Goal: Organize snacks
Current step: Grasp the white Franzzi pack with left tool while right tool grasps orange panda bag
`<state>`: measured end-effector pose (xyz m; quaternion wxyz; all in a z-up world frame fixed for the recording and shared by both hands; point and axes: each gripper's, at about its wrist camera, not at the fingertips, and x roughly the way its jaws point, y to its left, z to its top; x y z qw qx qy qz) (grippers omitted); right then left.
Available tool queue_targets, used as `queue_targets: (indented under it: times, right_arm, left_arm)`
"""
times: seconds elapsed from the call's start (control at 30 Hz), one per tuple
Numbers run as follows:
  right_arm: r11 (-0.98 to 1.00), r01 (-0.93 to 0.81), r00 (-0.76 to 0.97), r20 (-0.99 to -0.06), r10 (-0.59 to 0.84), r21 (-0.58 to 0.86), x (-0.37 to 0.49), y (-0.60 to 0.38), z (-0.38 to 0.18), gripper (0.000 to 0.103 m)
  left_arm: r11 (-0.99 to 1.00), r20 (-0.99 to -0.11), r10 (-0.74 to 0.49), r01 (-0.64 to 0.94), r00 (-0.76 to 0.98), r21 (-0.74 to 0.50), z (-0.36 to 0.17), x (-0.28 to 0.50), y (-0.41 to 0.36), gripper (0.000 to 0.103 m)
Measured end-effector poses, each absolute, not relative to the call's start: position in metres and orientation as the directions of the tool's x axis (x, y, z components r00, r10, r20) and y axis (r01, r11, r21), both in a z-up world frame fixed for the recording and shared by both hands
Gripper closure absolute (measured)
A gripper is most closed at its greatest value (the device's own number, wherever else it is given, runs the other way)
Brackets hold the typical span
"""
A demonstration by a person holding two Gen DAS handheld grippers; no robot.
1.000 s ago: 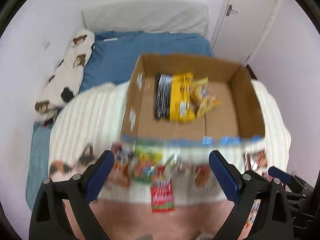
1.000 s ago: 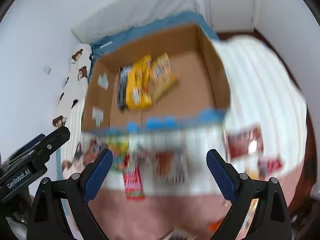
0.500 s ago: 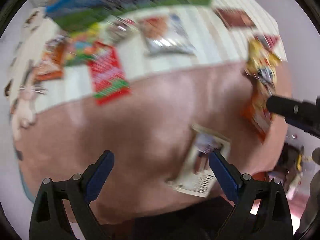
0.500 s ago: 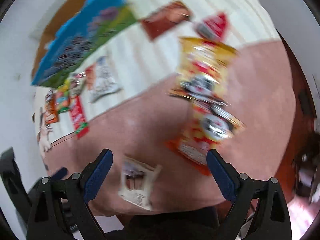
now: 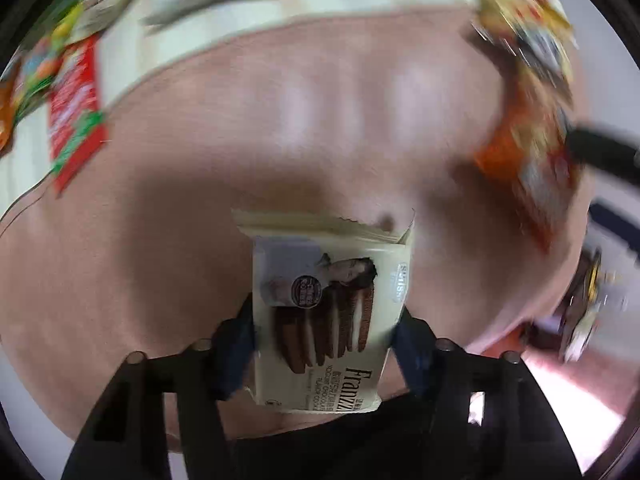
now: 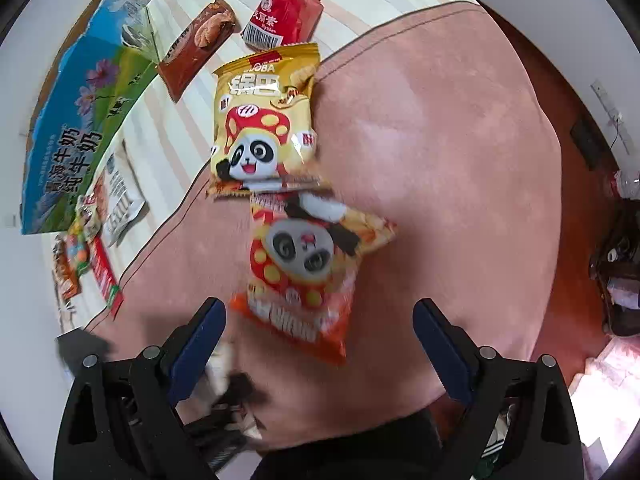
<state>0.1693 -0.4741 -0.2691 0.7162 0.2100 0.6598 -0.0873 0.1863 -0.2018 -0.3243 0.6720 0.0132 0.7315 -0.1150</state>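
Observation:
A cream cookie pack [image 5: 332, 308] printed with chocolate sandwich biscuits lies on the pink blanket [image 5: 280, 140]. My left gripper [image 5: 324, 340] points down over it. Its jaws are closing, and the blue pads touch the pack's two long sides. In the right wrist view, my right gripper [image 6: 318, 320] hangs open above an orange panda snack bag [image 6: 308, 272], whose lower end lies between the fingers without touching them. A yellow panda bag [image 6: 264, 120] lies just beyond, overlapping the orange one.
On the striped cover farther back lie a red pack [image 6: 284, 12], a brown biscuit pack [image 6: 196, 44], a white pouch [image 6: 120, 204] and a red-green packet [image 6: 106, 276]. The blue-green milk carton box [image 6: 80, 112] stands at the left. A dark floor with clutter [image 6: 616, 264] lies to the right.
Both grippers have dropped close to the blanket. The left jaws have drawn in from wide open onto the cookie pack. The right gripper now sits over the orange bag.

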Motion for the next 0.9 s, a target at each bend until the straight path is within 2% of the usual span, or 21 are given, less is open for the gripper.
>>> queue_targets:
  times: [0.1,0.17,0.23,0.33,0.53,0.6,0.7,0.8,0.83,0.9]
  right_arm:
    - [0.883,0.439,0.098,-0.986,0.137,0.167,0.181,-0.470,-0.285,0.009]
    - [0.871,0.460,0.088,-0.985,0.148,0.172,0.186,-0.468,-0.297,0.028]
    - [0.884,0.449,0.071,-0.991,0.112,0.132,0.193,-0.461,-0.306,0.037]
    - [0.933,0.341,0.077,-0.993,0.092,0.113,0.194,-0.439,-0.304,0.045]
    - [0.999,-0.029,0.051,-0.998,0.034,0.032,0.187,-0.366,-0.307,0.046]
    - [0.995,-0.100,0.042,-0.999,0.009,0.005,0.186,-0.349,-0.312,0.046]
    - [0.992,-0.124,0.029,-1.000,0.005,0.002,0.190,-0.339,-0.315,0.044]
    - [0.994,-0.100,0.011,-0.999,0.037,0.035,0.192,-0.338,-0.317,0.030]
    - [0.995,-0.077,0.002,-0.998,0.068,0.067,0.192,-0.341,-0.317,0.021]
    - [0.994,-0.037,-0.012,-0.995,0.101,0.102,0.191,-0.346,-0.319,0.019]
  left_arm:
    - [0.989,-0.992,-0.115,0.089,-0.060,-0.120,-0.318,0.207,-0.178,0.045]
    - [0.993,-0.993,-0.111,0.045,-0.050,-0.113,-0.317,0.216,-0.165,0.045]
    - [0.994,-0.993,-0.111,-0.001,-0.040,-0.111,-0.316,0.223,-0.152,0.045]
    - [0.992,-0.992,-0.120,-0.052,-0.034,-0.118,-0.317,0.232,-0.136,0.045]
    - [0.984,-0.988,-0.150,-0.107,-0.042,-0.145,-0.319,0.238,-0.107,0.044]
    - [0.985,-0.989,-0.143,-0.099,-0.045,-0.139,-0.321,0.236,-0.104,0.044]
    - [0.988,-0.990,-0.130,-0.085,-0.051,-0.125,-0.321,0.236,-0.106,0.044]
    - [0.989,-0.990,-0.131,-0.078,-0.060,-0.126,-0.333,0.223,-0.110,0.042]
    - [0.989,-0.989,-0.133,-0.076,-0.065,-0.128,-0.334,0.223,-0.111,0.041]
    - [0.989,-0.989,-0.131,-0.076,-0.070,-0.126,-0.338,0.219,-0.113,0.038]
